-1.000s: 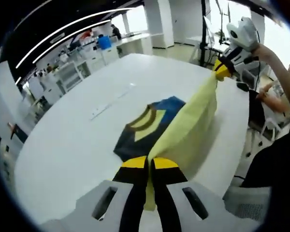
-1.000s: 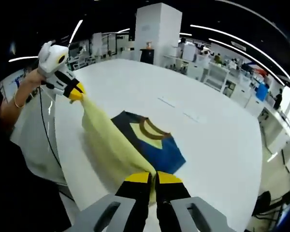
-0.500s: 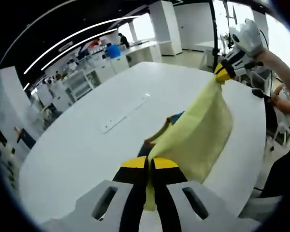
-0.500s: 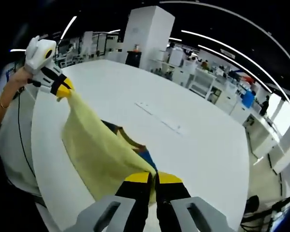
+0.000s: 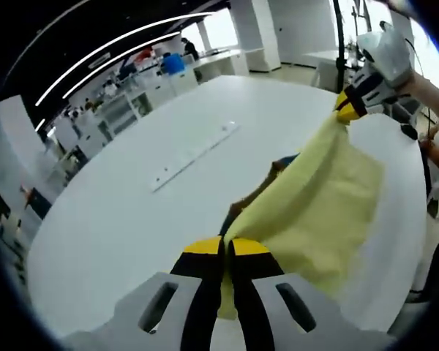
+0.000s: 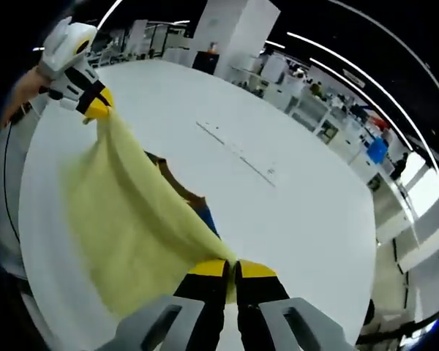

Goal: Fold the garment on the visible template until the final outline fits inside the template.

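The garment (image 5: pixel 318 212) is pale yellow with a blue and brown part (image 5: pixel 267 183) peeking out behind it. Its lower hem is stretched in the air between both grippers above the white table (image 5: pixel 117 219). My left gripper (image 5: pixel 227 245) is shut on one corner of the hem. My right gripper (image 6: pixel 231 265) is shut on the other corner. In the left gripper view the right gripper (image 5: pixel 349 111) appears at the upper right. In the right gripper view the left gripper (image 6: pixel 95 107) appears at the upper left, with the yellow cloth (image 6: pixel 132 227) hanging between. The blue and brown collar part (image 6: pixel 186 201) shows behind the cloth.
A long white strip (image 5: pixel 194 153) lies on the table beyond the garment, also visible as a strip (image 6: pixel 238 152) in the right gripper view. A person's arm (image 5: pixel 435 88) holds the right gripper. Desks, shelves and people stand far behind the table.
Both grippers have lifted the yellow hem higher and carried it forward over the garment, so the cloth now covers most of the blue part. The views have tilted with the hands.
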